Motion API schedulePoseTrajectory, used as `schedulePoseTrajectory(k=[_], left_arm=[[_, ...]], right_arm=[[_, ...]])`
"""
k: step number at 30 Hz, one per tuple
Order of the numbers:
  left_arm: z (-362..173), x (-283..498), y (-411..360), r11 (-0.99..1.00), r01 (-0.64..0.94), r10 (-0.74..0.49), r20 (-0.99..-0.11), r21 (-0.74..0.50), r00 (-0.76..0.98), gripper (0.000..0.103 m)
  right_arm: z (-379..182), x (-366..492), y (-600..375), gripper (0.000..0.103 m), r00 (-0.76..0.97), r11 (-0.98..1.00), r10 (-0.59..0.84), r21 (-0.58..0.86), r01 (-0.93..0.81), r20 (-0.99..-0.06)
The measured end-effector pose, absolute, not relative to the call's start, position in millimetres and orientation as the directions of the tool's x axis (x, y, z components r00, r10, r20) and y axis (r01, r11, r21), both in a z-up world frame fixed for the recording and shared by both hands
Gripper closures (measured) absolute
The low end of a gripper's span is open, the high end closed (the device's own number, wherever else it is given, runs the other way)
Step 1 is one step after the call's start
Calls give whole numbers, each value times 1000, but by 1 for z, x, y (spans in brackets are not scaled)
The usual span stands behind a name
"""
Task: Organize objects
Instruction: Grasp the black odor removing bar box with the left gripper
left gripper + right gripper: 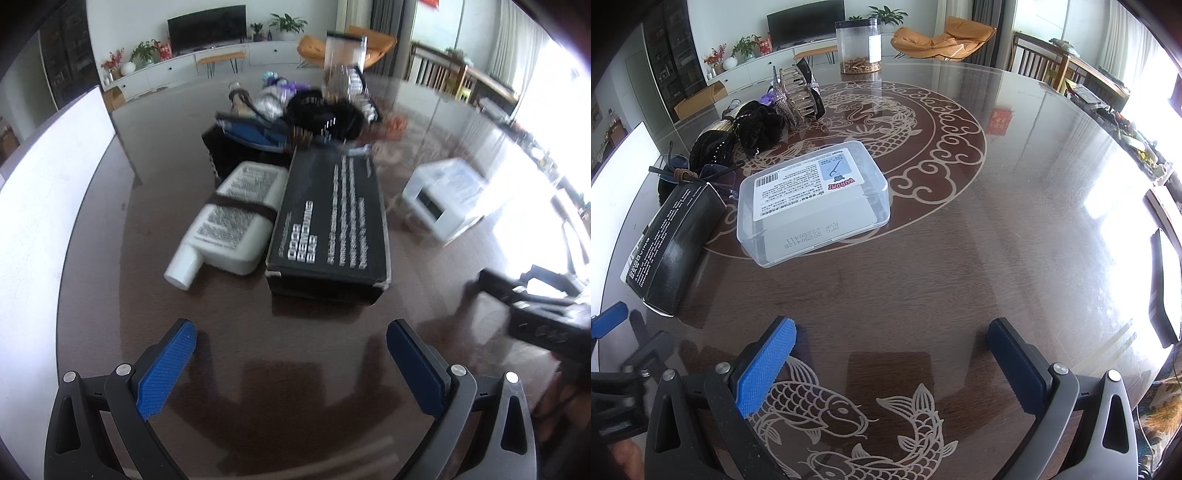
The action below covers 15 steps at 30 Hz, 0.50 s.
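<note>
A black box (328, 225) printed "Odor Removing Bar" lies flat on the round table, with a white bottle (231, 218) on its side to its left. My left gripper (291, 343) is open and empty just in front of the box. In the right wrist view the black box (674, 240) sits at the left, and a clear plastic box (812, 199) with a label lies ahead. My right gripper (892, 343) is open and empty, short of the clear box. The clear box also shows in the left wrist view (443, 195).
Behind the box lie black scrunchies (757, 125), hair claws (799, 92), glasses (701, 173) and a blue item (255, 131). A clear jar (858, 46) stands at the far side. A red packet (1001, 120) lies at the right. The table (997, 240) has a carved glass top.
</note>
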<state>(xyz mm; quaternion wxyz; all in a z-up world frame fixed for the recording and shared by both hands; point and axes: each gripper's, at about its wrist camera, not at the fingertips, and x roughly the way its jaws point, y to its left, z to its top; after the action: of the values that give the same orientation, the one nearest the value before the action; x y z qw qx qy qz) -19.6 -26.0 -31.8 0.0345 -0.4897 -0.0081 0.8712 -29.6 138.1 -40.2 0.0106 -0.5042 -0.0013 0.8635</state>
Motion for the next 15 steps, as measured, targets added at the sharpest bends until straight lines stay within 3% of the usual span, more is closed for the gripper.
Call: schedulePoseTrajectory(k=[7, 15], left_arm=[[12, -44, -29, -989, -79, 148, -803, -125, -577, 0], [-14, -90, 4, -987, -127, 148, -863, -98, -482, 0]], right_arm=[[-40, -30, 138, 0, -491, -1000, 20, -14, -17, -871], [-40, -29, 138, 0, -491, -1000, 20, -13, -17, -871]])
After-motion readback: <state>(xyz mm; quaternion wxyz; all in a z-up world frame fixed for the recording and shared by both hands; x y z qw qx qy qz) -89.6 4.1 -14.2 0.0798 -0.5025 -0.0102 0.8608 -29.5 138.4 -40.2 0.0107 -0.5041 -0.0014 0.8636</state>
